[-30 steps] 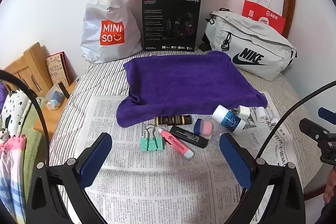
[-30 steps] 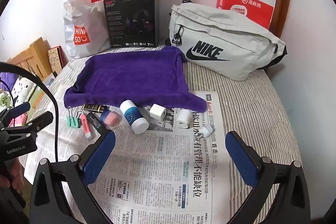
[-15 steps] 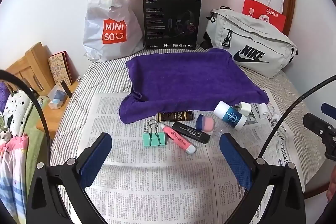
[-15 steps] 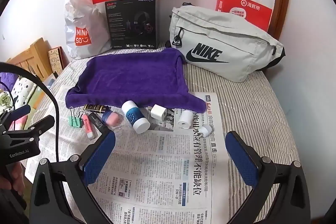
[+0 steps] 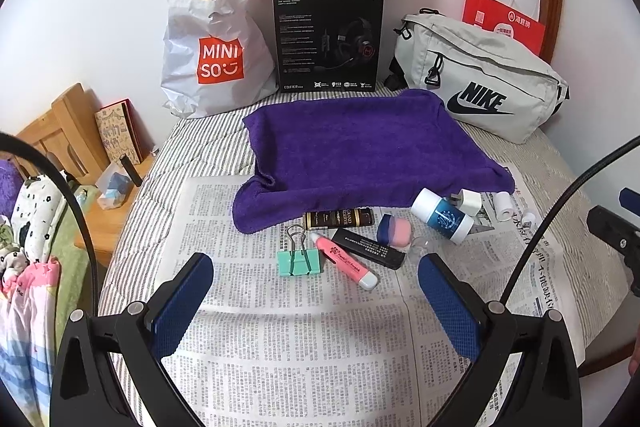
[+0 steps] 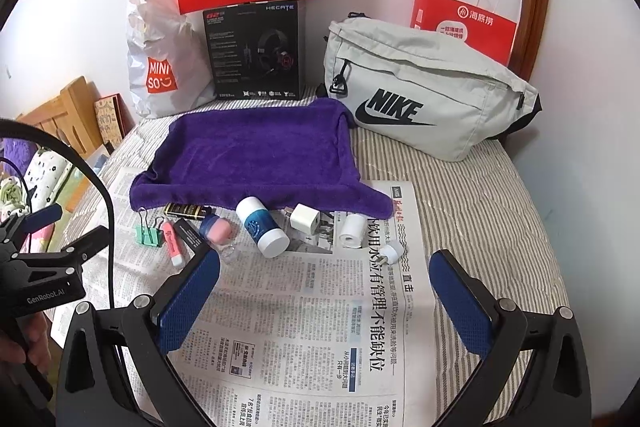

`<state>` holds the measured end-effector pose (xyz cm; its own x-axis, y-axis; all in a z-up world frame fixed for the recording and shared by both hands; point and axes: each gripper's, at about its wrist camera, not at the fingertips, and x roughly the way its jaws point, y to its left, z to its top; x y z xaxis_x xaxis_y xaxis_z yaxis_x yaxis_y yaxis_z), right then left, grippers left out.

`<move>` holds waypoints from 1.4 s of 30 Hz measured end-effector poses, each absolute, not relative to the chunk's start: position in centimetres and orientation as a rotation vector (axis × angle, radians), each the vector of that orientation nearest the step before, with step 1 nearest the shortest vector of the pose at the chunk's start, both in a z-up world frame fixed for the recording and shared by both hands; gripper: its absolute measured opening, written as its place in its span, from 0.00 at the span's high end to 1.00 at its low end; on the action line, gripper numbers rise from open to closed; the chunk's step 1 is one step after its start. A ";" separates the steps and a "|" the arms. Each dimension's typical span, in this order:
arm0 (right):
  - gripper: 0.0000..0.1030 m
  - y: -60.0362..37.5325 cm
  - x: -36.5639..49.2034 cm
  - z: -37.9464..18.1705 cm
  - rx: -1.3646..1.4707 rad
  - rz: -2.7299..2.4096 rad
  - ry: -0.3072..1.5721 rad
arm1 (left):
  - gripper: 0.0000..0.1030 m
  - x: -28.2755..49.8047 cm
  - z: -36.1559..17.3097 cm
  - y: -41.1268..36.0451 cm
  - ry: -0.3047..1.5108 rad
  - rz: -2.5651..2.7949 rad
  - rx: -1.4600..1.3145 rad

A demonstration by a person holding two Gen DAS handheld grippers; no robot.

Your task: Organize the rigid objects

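both tools, left tool (image 5: 316, 291) and right tool (image 6: 324, 287), hung released and empty; the small rigid objects lay bunched just in front of the purple towel (image 5: 360, 147), binder clip (image 5: 299, 261) leftmost, likely awaiting sorting onto it.

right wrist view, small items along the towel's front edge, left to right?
Green binder clip → pink highlighter → pink-and-blue sponge case → white-and-blue bottle → white charger cube → white paper roll → small white plug.

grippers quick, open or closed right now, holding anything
Left gripper: open, holding nothing.
Right gripper: open, holding nothing.
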<state>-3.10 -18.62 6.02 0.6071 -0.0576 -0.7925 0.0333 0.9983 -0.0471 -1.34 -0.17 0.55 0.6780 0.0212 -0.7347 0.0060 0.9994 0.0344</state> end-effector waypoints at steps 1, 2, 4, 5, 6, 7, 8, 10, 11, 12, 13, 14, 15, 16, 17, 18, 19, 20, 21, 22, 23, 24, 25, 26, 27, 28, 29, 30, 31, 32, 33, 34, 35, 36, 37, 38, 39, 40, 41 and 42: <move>0.00 -18.6 -3.2 6.0 -0.027 -0.053 0.914 | 0.00 -1.3 0.6 -0.2 0.826 0.009 0.038; 0.00 -18.6 -3.2 6.1 -0.027 -0.053 0.912 | 0.00 -1.4 0.6 -0.2 0.825 0.010 0.041; 0.00 -18.6 -3.3 6.2 -0.026 -0.053 0.911 | 0.00 -1.4 0.7 -0.2 0.824 0.010 0.042; 0.00 -18.6 -3.3 6.2 -0.026 -0.053 0.910 | 0.00 -1.4 0.7 -0.2 0.823 0.010 0.042; 0.00 -18.6 -3.3 6.2 -0.027 -0.053 0.910 | 0.00 -1.5 0.8 -0.1 0.822 0.009 0.042; 0.00 -18.7 -3.4 6.3 -0.028 -0.054 0.910 | 0.00 -1.5 0.8 -0.3 0.821 0.009 0.046; 0.00 -18.7 -3.4 6.3 -0.027 -0.055 0.910 | 0.00 -1.5 0.8 -0.2 0.821 0.009 0.047; 0.00 -18.6 -3.4 6.3 -0.027 -0.053 0.911 | 0.00 -1.5 0.8 -0.2 0.823 0.011 0.048; 0.00 -18.6 -3.4 6.3 -0.029 -0.053 0.912 | 0.00 -1.5 0.9 -0.2 0.824 0.012 0.049; 0.00 -18.5 -3.4 6.3 -0.030 -0.054 0.913 | 0.00 -1.5 0.9 -0.1 0.826 0.013 0.050; 0.00 -18.5 -3.4 6.3 -0.030 -0.053 0.913 | 0.00 -1.5 0.9 -0.1 0.827 0.013 0.051; 0.00 -18.5 -3.4 6.3 -0.031 -0.052 0.914 | 0.00 -1.5 0.9 -0.1 0.826 0.015 0.052; 0.00 -18.5 -3.4 6.3 -0.032 -0.052 0.913 | 0.00 -1.5 0.9 -0.1 0.826 0.015 0.052; 0.00 -18.4 -3.4 6.3 -0.033 -0.052 0.914 | 0.00 -1.5 0.9 -0.1 0.826 0.014 0.052; 0.00 -18.4 -3.4 6.3 -0.033 -0.052 0.914 | 0.00 -1.5 0.9 -0.1 0.827 0.015 0.052; 0.00 -18.4 -3.4 6.3 -0.034 -0.051 0.914 | 0.00 -1.5 0.9 -0.1 0.826 0.015 0.054; 0.00 -18.4 -3.4 6.3 -0.034 -0.052 0.915 | 0.00 -1.5 0.9 -0.1 0.825 0.015 0.055; 0.00 -18.4 -3.5 6.2 -0.036 -0.053 0.915 | 0.00 -1.5 0.8 0.0 0.825 0.015 0.054; 0.00 -18.4 -3.5 6.2 -0.035 -0.053 0.914 | 0.00 -1.5 0.8 0.0 0.827 0.015 0.052; 0.00 -18.4 -3.4 6.2 -0.036 -0.053 0.917 | 0.00 -1.5 0.8 -0.1 0.826 0.014 0.052; 0.00 -18.4 -3.5 6.2 -0.036 -0.052 0.919 | 0.00 -1.5 0.8 0.0 0.826 0.014 0.054; 0.00 -18.3 -3.5 6.2 -0.037 -0.051 0.919 | 0.00 -1.5 0.8 0.0 0.827 0.016 0.057; 0.00 -18.3 -3.5 6.2 -0.038 -0.052 0.919 | 0.00 -1.6 0.8 -0.1 0.826 0.017 0.056; 0.00 -18.3 -3.5 6.2 -0.036 -0.052 0.920 | 0.00 -1.6 0.8 0.0 0.826 0.017 0.057; 0.00 -18.3 -3.4 6.2 -0.036 -0.051 0.922 | 0.00 -1.5 0.8 0.0 0.827 0.016 0.058; 0.00 -18.3 -3.4 6.1 -0.035 -0.051 0.922 | 0.00 -1.5 0.8 0.0 0.827 0.015 0.058; 0.00 -18.3 -3.4 6.1 -0.036 -0.051 0.922 | 0.00 -1.6 0.7 -0.1 0.825 0.017 0.058; 0.00 -18.3 -3.4 6.1 -0.037 -0.051 0.923 | 0.00 -1.6 0.7 -0.1 0.826 0.017 0.059; 0.00 -18.3 -3.5 6.1 -0.035 -0.052 0.922 | 0.00 -1.6 0.7 0.0 0.827 0.016 0.059; 0.00 -18.3 -3.5 6.1 -0.034 -0.051 0.922 | 0.00 -1.6 0.7 -0.1 0.827 0.018 0.058; 0.00 -18.3 -3.5 6.1 -0.034 -0.051 0.923 | 0.00 -1.7 0.7 -0.2 0.827 0.018 0.058; 0.00 -18.3 -3.5 6.1 -0.034 -0.052 0.922 | 0.00 -1.7 0.6 -0.2 0.827 0.019 0.059; 0.00 -18.3 -3.5 6.1 -0.033 -0.052 0.923 | 0.00 -1.7 0.6 -0.2 0.828 0.020 0.059; 0.00 -18.3 -3.5 6.1 -0.033 -0.051 0.924 | 0.00 -1.8 0.6 -0.2 0.828 0.020 0.057; 0.00 -18.3 -3.5 6.1 -0.035 -0.051 0.926 | 0.00 -1.8 0.5 -0.2 0.829 0.018 0.056; 0.00 -18.3 -3.5 6.0 -0.035 -0.051 0.926 | 0.00 -1.7 0.5 -0.2 0.830 0.017 0.058; 0.00 -18.4 -3.5 6.0 -0.035 -0.052 0.927 | 0.00 -1.7 0.5 -0.2 0.830 0.018 0.060; 0.00 -18.4 -3.4 6.0 -0.034 -0.052 0.927 | 0.00 -1.6 0.5 -0.3 0.831 0.019 0.062; 0.00 -18.4 -3.5 6.0 -0.034 -0.052 0.927 | 0.00 -1.6 0.5 -0.4 0.832 0.020 0.062; 0.00 -18.4 -3.5 5.9 -0.035 -0.052 0.928 | 0.00 -1.6 0.5 -0.4 0.832 0.018 0.062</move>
